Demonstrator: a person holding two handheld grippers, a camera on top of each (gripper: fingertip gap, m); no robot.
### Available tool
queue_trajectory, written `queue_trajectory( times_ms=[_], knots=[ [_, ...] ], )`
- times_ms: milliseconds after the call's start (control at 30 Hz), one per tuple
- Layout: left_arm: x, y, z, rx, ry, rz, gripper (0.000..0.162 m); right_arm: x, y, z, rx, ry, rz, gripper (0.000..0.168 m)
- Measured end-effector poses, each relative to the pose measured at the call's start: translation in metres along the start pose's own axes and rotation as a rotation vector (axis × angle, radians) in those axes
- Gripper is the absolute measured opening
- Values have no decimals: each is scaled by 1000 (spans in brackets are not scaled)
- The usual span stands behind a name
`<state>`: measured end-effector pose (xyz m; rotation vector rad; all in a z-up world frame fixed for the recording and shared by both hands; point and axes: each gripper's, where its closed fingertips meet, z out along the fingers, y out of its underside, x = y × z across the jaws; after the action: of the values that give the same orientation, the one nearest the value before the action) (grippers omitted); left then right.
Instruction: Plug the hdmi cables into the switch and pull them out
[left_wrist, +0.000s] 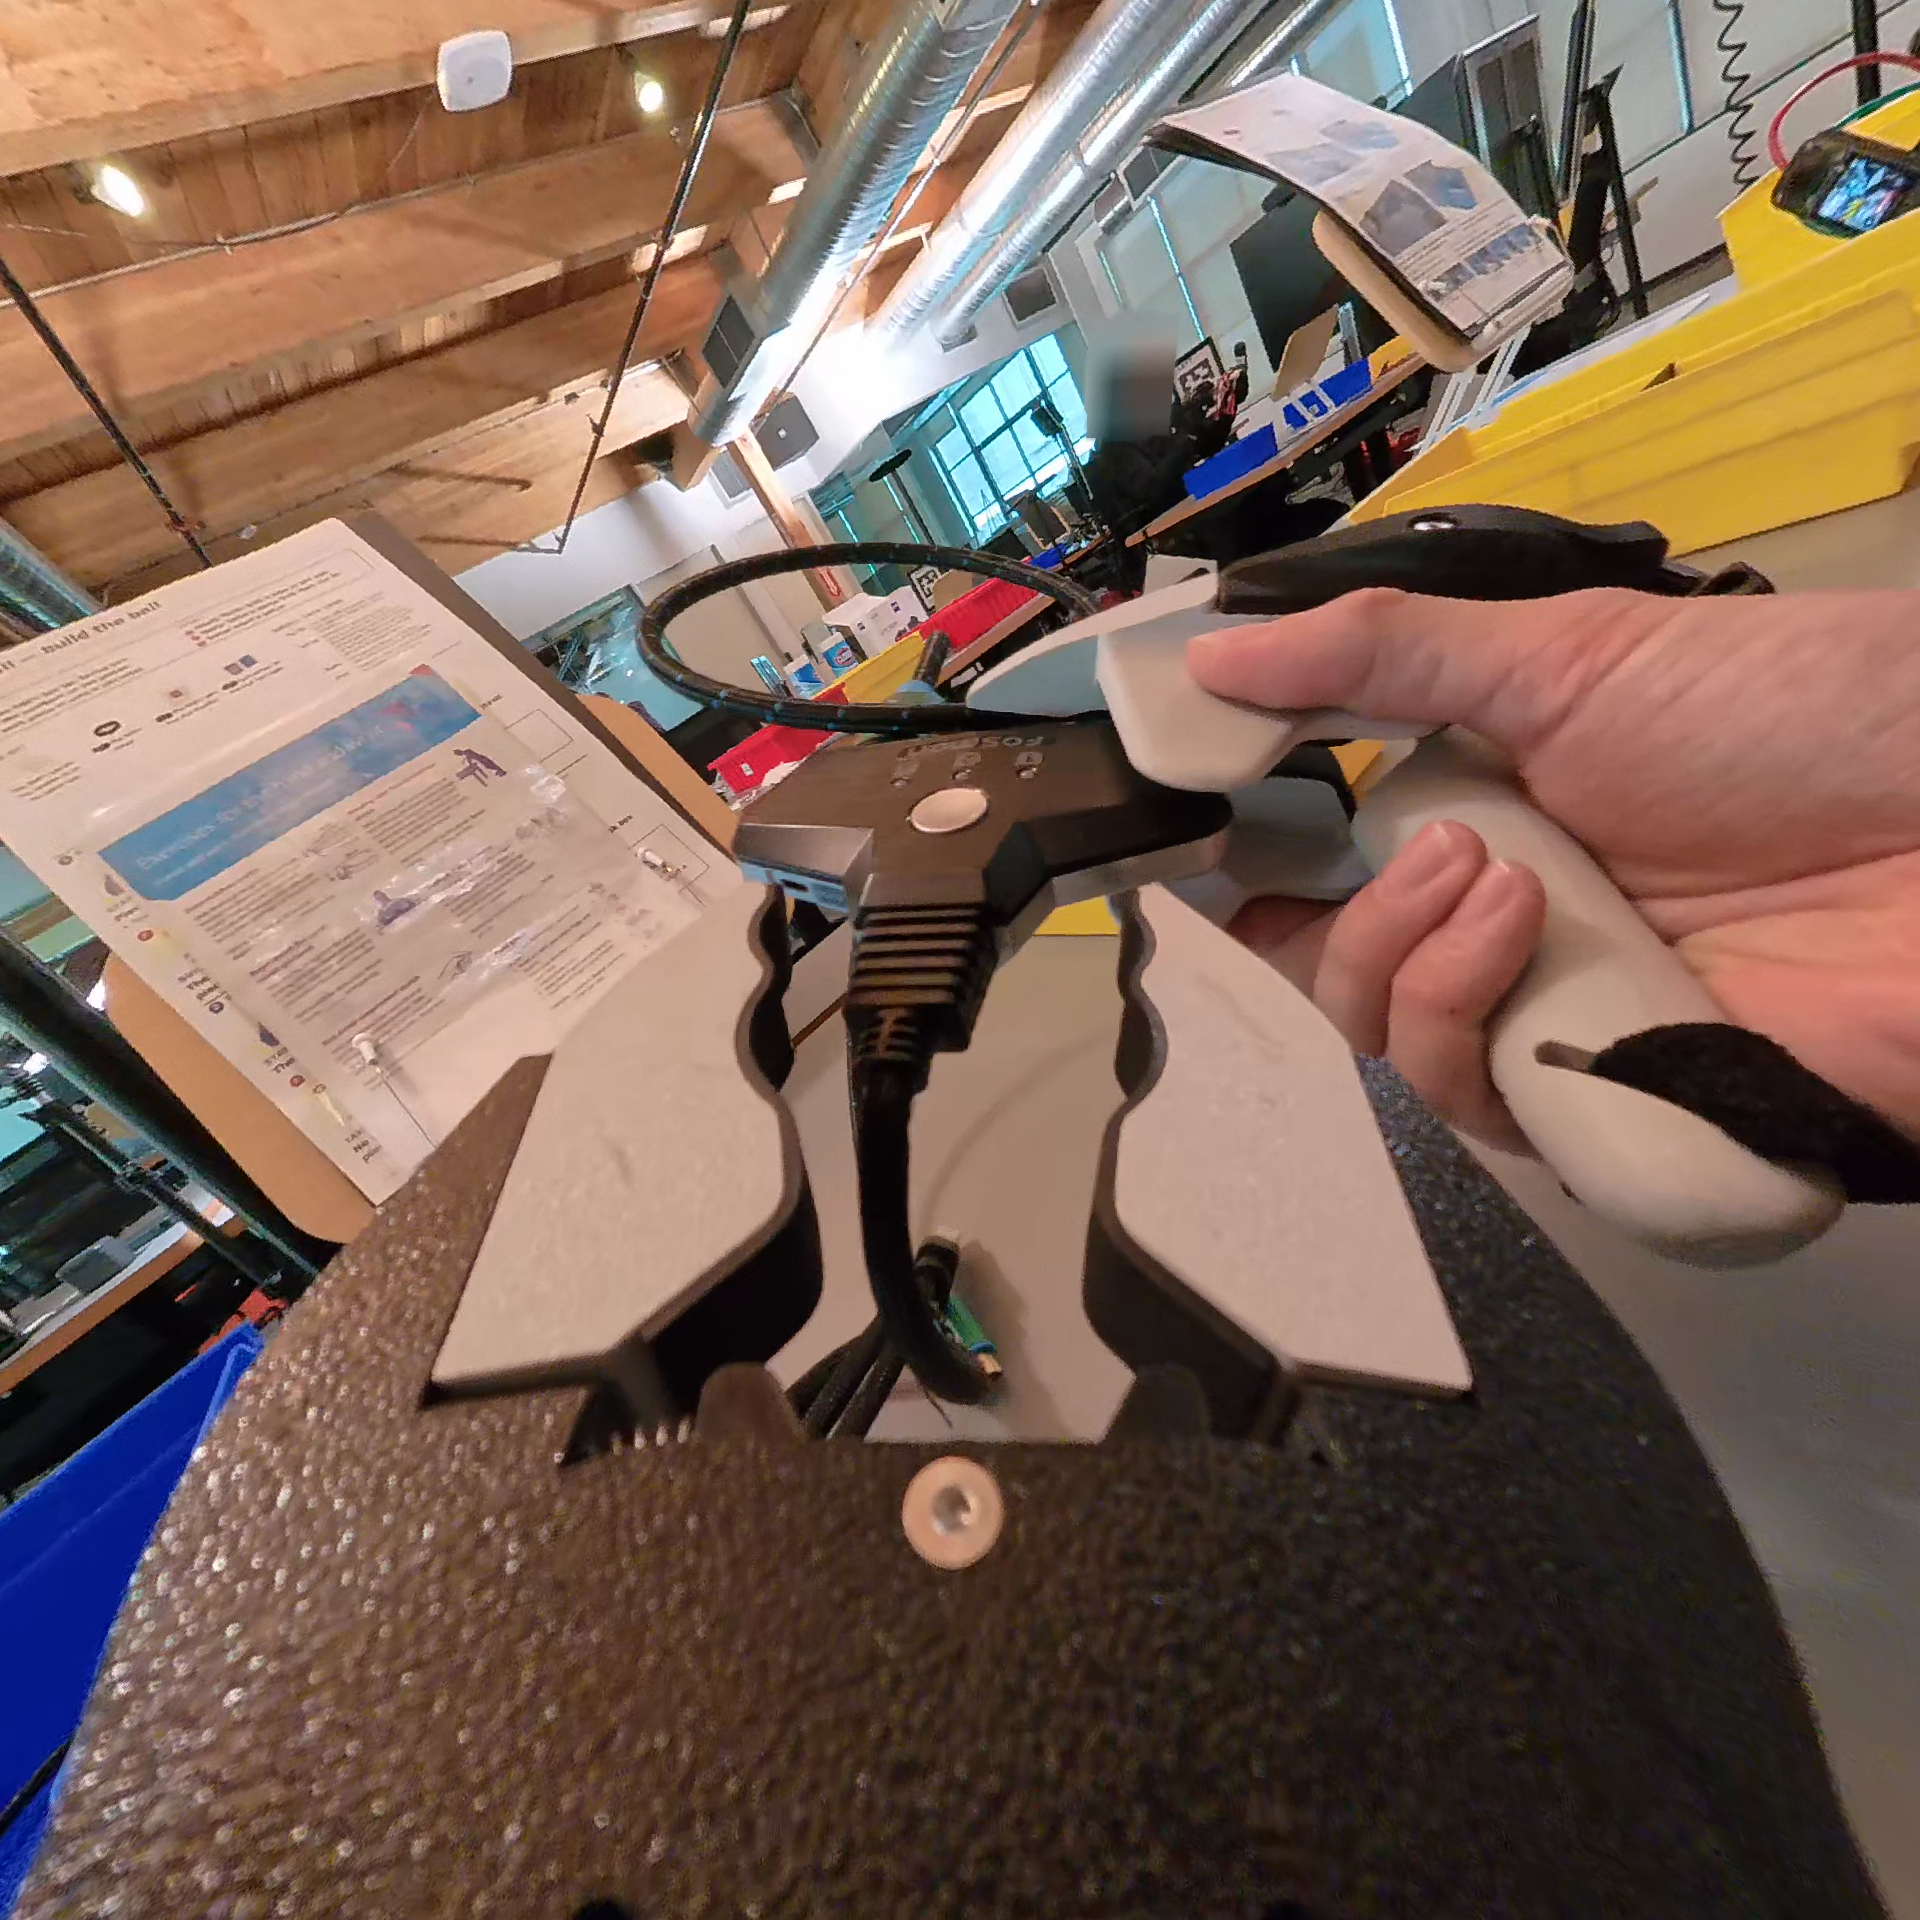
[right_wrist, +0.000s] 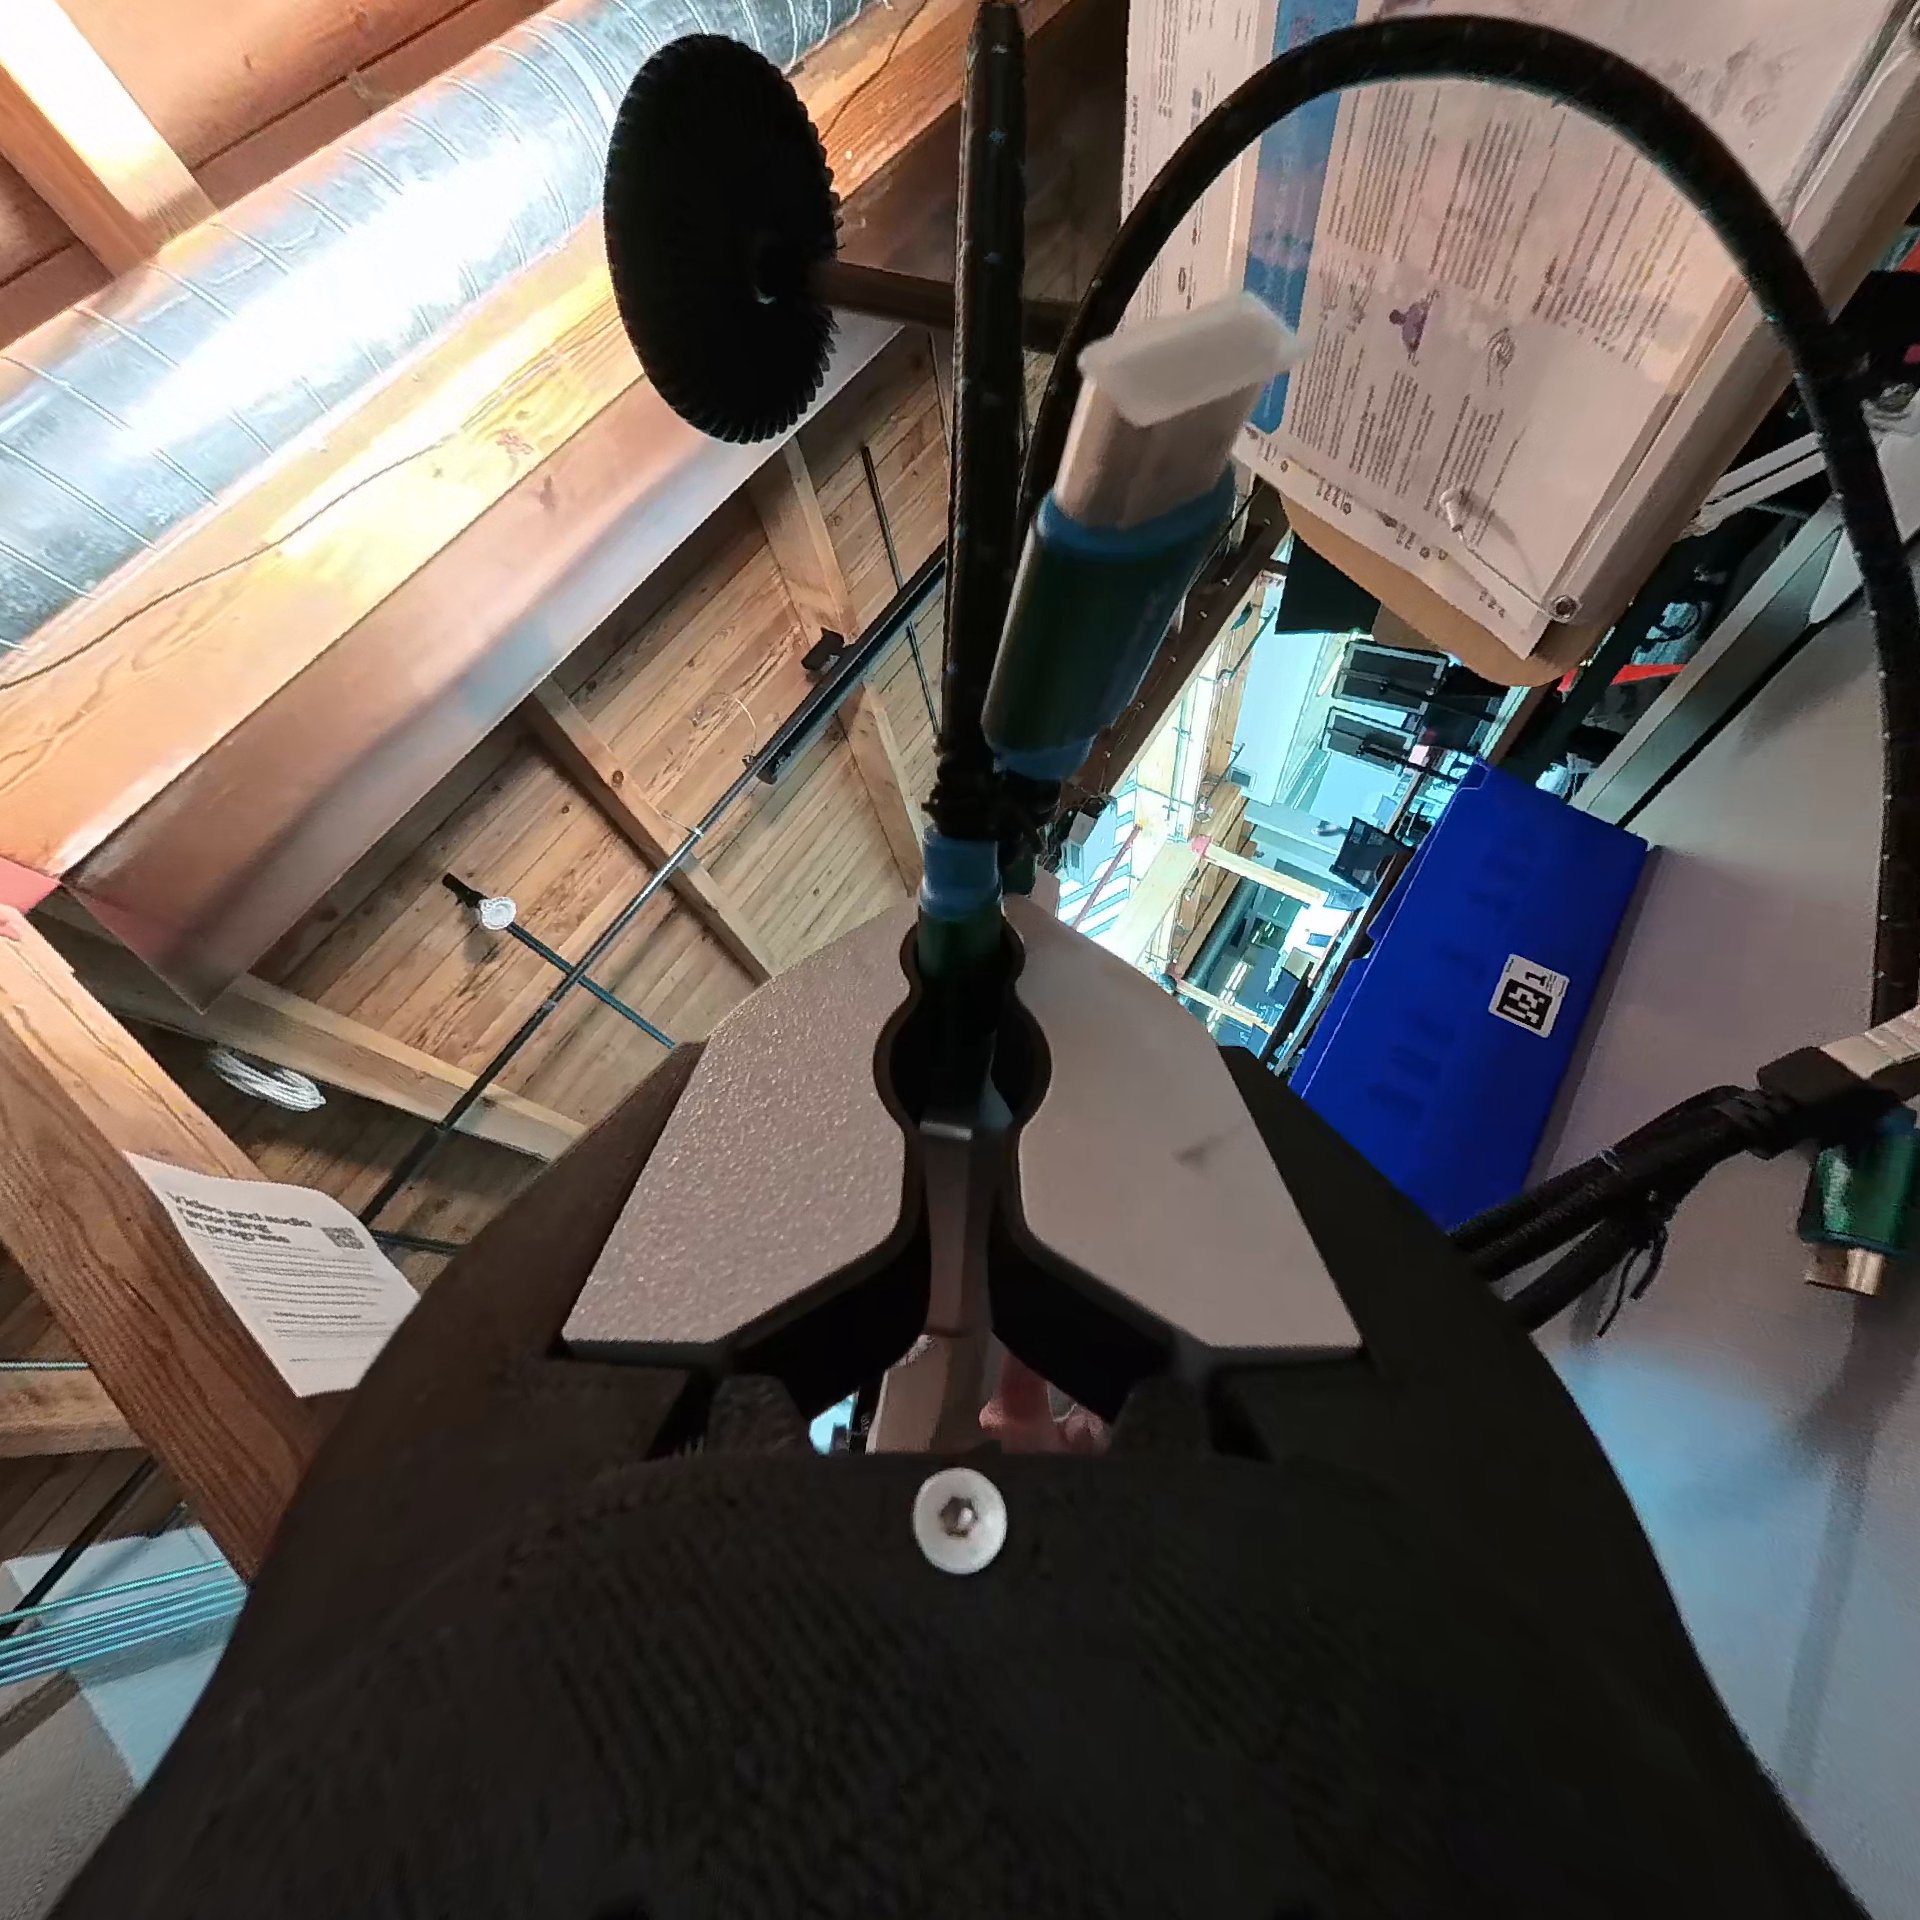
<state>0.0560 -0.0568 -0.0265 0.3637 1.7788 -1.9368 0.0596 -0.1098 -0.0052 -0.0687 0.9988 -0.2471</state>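
Observation:
The black HDMI switch (left_wrist: 935, 821), with a round silver button, is held up off the table. My right gripper (right_wrist: 961, 935) is shut on it; in the left wrist view its grey fingers (left_wrist: 1174, 717) clamp the switch's right side. My left gripper (left_wrist: 951, 935) is open, its jaws either side of the switch's ribbed black pigtail cable (left_wrist: 904, 1091) without touching it. A blue-banded HDMI plug (right_wrist: 1101, 623) with a pale capped tip sticks out loose beyond the right fingertips. A braided cable (right_wrist: 1558, 135) loops overhead. A green-banded plug (right_wrist: 1849, 1205) lies on the table.
A laminated instruction sheet on a board (left_wrist: 343, 831) stands close to the left. Yellow bins (left_wrist: 1662, 416) sit at the back right, a blue bin (right_wrist: 1455, 997) at the table's edge. A black disc on a rod (right_wrist: 717, 239) hangs near the cables. The table top (right_wrist: 1714, 1558) is grey.

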Motion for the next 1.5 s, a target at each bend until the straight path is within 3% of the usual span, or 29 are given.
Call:
queue_trajectory(
  times_ms=[267, 400, 467, 667, 867, 1300, 1500],
  knots=[
    [-1, -1, -3, 25, -56, 75, 59, -13, 15, 5, -52, -68, -102, 8],
    [-6, 0, -6, 52, -37, -41, 55, -20, 17, 6, -57, -116, -64, 8],
    [-10, -1, -10, 68, -59, -68, 37, -22, 17, 6, -51, -129, -64, 8],
    [-10, -11, -18, 138, -45, -31, 36, -24, 17, 6, -58, -139, -44, 9],
    [-10, -10, -20, 126, 12, -113, 32, -17, 16, 6, -64, -109, -32, 8],
    [-11, -11, -17, 143, 50, -23, 31, -6, 13, 5, -38, -139, 262, 8],
    [-11, -9, -21, 162, 65, -41, 31, -1, 17, 5, -30, -142, 306, 8]
  ],
)
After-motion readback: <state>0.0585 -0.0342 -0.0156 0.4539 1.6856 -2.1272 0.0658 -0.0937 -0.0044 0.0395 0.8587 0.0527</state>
